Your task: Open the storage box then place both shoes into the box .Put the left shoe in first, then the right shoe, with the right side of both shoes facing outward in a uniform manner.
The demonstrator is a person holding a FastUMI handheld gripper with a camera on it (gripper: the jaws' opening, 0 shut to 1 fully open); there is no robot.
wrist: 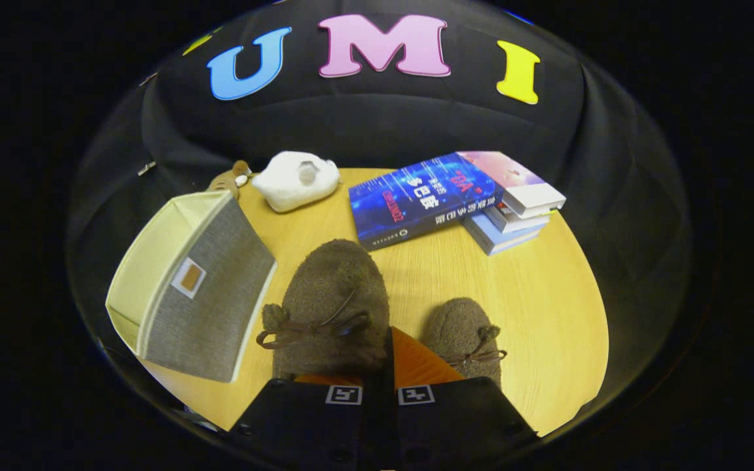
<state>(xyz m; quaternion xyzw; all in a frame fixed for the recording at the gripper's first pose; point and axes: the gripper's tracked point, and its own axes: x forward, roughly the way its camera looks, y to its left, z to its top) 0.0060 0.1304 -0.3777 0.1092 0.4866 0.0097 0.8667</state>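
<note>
The tongs [380, 376] are seen pressed close together on the orange-lined collar of the nearer brown fleece slipper [332, 307], which appears pinched between them, with its toe pointing away toward the middle of the round wooden table [547, 314]. The second slipper [465, 337] lies just beside it, toward the near right edge. The fabric storage box [187, 281] is tipped at the table's left edge, its grey side turned up and its opening apparently facing leftward. For the step in hand, the pinch is best kept firm on the soft collar, the slipper lifted clear of its neighbour, and carried round to the opening with its right side kept outward.
</note>
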